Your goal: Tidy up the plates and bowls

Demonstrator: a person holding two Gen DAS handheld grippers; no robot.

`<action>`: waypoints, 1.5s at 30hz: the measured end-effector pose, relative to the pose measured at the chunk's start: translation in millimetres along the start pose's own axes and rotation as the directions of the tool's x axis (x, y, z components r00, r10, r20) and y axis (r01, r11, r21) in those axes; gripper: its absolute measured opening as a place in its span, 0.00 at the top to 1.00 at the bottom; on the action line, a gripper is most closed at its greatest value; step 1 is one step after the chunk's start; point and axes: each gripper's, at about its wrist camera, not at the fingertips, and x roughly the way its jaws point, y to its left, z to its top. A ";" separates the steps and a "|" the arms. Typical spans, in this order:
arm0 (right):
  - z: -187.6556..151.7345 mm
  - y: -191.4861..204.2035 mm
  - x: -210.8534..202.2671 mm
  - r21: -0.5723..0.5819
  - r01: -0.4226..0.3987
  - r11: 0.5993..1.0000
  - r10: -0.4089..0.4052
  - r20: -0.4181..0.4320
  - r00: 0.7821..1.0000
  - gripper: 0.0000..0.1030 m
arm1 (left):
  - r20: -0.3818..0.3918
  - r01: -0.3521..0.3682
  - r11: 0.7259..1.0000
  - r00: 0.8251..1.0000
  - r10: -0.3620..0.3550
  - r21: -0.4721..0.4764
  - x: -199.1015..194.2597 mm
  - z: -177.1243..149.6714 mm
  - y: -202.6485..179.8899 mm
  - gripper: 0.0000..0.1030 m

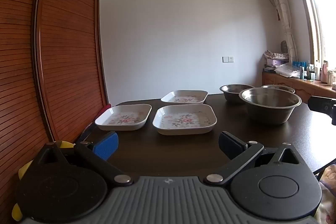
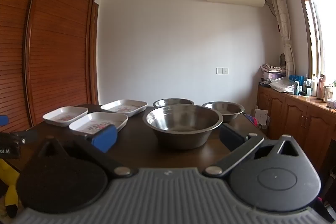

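three white floral square plates on the left half of the dark table (image 1: 147, 152), three steel bowls on the right half, none stacked yet. left gripper (image 1: 168, 146) spread wide and empty, hanging short of the near plate (image 1: 184, 119), which lies straight ahead and just beyond the fingertips, flat, with a straight side facing the jaws; left plate (image 1: 124, 117) beside it, far plate (image 1: 184, 96) behind. right gripper (image 2: 168, 138) likewise spread wide with nothing between the pads, aimed squarely at the large bowl (image 2: 182, 119), upright, just ahead; two smaller bowls (image 2: 173, 102) (image 2: 224, 108) behind it. likely split: left for plates, right for bowls, each reaching forward for a rim.
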 end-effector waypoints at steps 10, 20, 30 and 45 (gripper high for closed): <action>1.5 -0.4 -1.1 0.002 0.003 1.000 -0.003 -0.007 1.000 0.00 | -0.002 -0.005 1.000 1.000 0.005 0.002 -3.0 1.6 0.6 0.00; 0.9 -5.2 0.3 0.010 0.002 1.000 -0.002 -0.004 1.000 0.00 | -0.005 -0.004 1.000 1.000 0.004 -0.002 0.9 0.2 -0.5 0.00; 1.0 -3.0 -0.5 0.004 0.009 1.000 -0.009 -0.003 1.000 0.00 | -0.002 0.008 1.000 1.000 -0.008 0.000 -1.0 -0.6 0.2 0.00; -0.5 -4.7 -1.4 0.013 0.006 1.000 -0.006 -0.005 1.000 0.00 | -0.001 0.001 1.000 1.000 -0.001 -0.001 0.3 -0.4 -1.8 0.00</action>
